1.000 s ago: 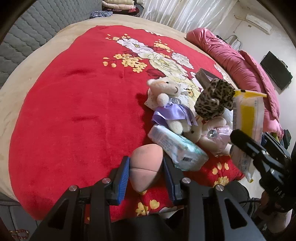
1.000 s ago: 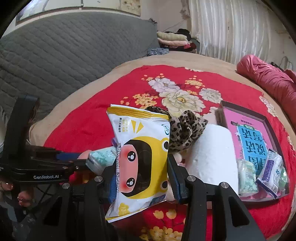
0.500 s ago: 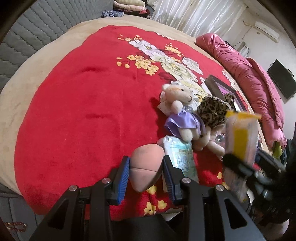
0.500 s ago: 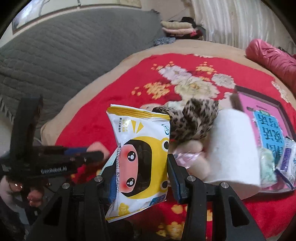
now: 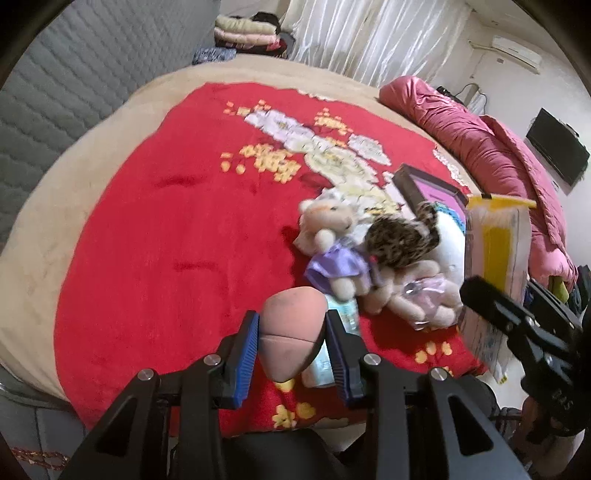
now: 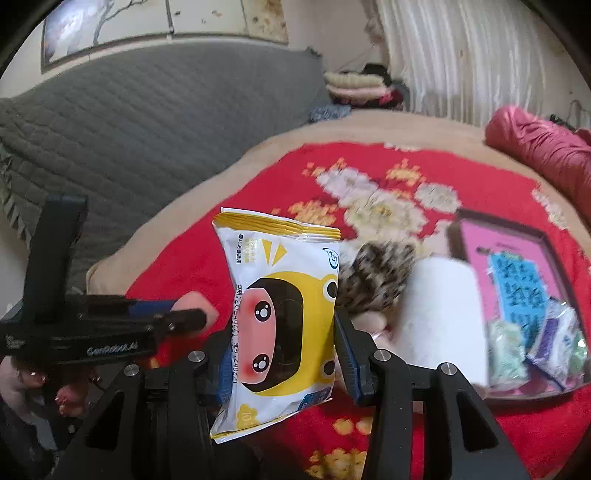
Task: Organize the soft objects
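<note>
- Left claw (image 5: 291, 341) grips a pink sponge (image 5: 291, 338) above the red blanket (image 5: 166, 240).
- Right claw (image 6: 280, 350) grips a wipes pack (image 6: 280, 321) upright above the bed, near the toys (image 5: 369, 258).

left gripper (image 6: 184, 317) side: "GenRobot.AI" | wipes pack (image 6: 280, 317): Chinese print – too blurred to read

A home bedroom: a bed (image 5: 110, 155) under a red floral blanket (image 5: 177, 221), quilted grey headboard (image 6: 147, 122) behind it, white curtains (image 5: 373, 40) beyond, folded bedding (image 5: 243, 31) beside them.
</note>
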Action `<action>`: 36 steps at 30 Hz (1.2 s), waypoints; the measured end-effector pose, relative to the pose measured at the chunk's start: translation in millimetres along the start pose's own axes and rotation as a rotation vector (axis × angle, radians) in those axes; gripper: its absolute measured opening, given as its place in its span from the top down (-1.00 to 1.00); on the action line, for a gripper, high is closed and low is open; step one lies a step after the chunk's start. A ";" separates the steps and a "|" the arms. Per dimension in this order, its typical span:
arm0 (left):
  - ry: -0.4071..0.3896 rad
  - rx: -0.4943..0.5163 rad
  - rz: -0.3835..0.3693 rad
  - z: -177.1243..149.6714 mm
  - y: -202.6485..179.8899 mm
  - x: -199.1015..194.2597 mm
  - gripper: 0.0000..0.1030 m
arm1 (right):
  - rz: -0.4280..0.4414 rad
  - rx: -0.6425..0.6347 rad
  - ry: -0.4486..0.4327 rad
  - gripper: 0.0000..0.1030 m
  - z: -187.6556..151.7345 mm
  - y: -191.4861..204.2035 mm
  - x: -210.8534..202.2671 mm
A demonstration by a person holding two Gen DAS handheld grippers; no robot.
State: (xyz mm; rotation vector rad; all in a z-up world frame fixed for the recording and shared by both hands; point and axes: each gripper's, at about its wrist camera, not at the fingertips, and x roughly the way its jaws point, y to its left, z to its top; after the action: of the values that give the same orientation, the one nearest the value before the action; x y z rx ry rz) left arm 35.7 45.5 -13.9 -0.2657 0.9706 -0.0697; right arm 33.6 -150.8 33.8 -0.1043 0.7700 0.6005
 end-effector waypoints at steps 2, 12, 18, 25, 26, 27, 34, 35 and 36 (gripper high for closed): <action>-0.014 0.015 0.005 2.5 -8.5 -4.9 0.30 | -0.028 -0.002 -0.029 0.08 2.5 -2.3 -6.8; -0.040 0.077 0.014 6.3 -41.9 -18.7 0.30 | -0.100 0.019 -0.124 0.08 10.8 -16.6 -34.8; -0.045 0.115 0.016 6.0 -64.0 -24.4 0.30 | -0.113 0.060 -0.158 0.08 13.0 -29.9 -47.0; -0.052 0.155 0.015 11.2 -90.0 -26.9 0.30 | -0.142 0.103 -0.191 0.08 10.2 -44.7 -63.8; -0.054 0.163 0.013 12.0 -94.5 -27.3 0.30 | -0.148 0.115 -0.194 0.08 9.7 -48.3 -66.0; -0.056 0.168 0.013 13.1 -100.0 -27.8 0.30 | -0.155 0.127 -0.199 0.08 9.3 -53.0 -68.3; -0.063 0.212 0.000 18.3 -125.7 -24.9 0.30 | -0.235 0.164 -0.234 0.08 2.3 -79.4 -86.5; -0.064 0.217 -0.001 18.8 -129.2 -24.2 0.30 | -0.243 0.172 -0.240 0.08 0.9 -83.4 -89.5; -0.063 0.222 -0.002 19.6 -132.1 -23.0 0.30 | -0.251 0.178 -0.246 0.08 0.0 -87.2 -92.2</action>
State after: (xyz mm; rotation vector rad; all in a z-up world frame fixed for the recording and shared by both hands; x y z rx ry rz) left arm 46.7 -74.2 48.7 -0.0640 0.8913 -0.1689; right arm 29.6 -266.5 85.7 0.0367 0.5578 0.2969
